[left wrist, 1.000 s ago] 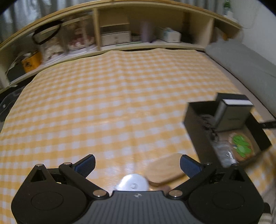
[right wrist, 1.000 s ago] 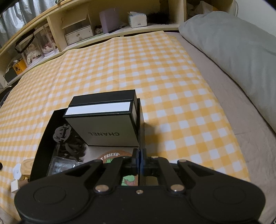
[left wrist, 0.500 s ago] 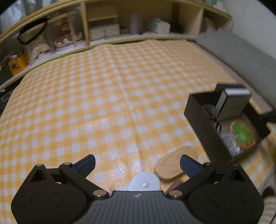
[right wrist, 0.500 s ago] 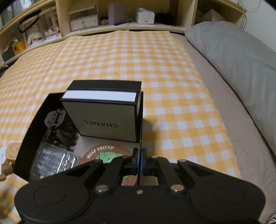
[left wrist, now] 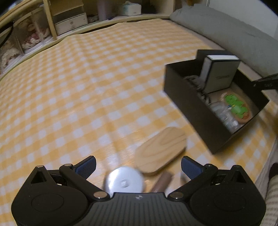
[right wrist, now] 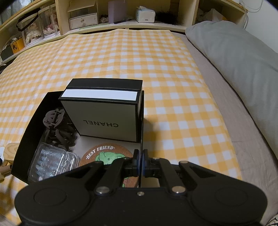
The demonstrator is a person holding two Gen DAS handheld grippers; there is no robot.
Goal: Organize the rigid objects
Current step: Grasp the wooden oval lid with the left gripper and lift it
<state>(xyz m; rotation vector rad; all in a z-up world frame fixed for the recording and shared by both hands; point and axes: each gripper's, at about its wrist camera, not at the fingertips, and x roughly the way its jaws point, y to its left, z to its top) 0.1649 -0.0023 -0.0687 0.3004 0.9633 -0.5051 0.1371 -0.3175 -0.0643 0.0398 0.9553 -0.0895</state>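
While the left gripper (left wrist: 138, 164) hangs low over the checked cloth (left wrist: 73, 97) with its jaws spread wide and nothing between them, the right gripper (right wrist: 140, 162) has its jaws pressed together on the right-hand wall of the black box (right wrist: 29, 137), the thin wall edge passing between the two blue pads. In the left wrist view a wooden oval board (left wrist: 160, 149) lies flat on the cloth just ahead of the open jaws, between the gripper and the black box. A white round piece (left wrist: 124, 180) sits directly in front of the gripper body, touching or overlapping the near end of the board; motion blur prevents a firm reading of that contact. A brown cylindrical piece (left wrist: 160, 181) lies just beside the white one, under the board's near edge, and appears to be a handle, though blur leaves this uncertain. The black box stands on the cloth near its right edge, apart from the board. Inside it, a cream carton with a black lid (right wrist: 106, 113) stands upright against the far right corner. A cork coaster with a green figure (right wrist: 106, 159) lies flat on the box floor in front of the carton. A clear plastic case (right wrist: 52, 162) rests in the near left corner, and a dark tangle of hair clips (right wrist: 57, 128) lies behind it. A grey pillow (right wrist: 234, 52) lies to the right of the cloth, and wooden shelves (right wrist: 121, 15) run along the far side.
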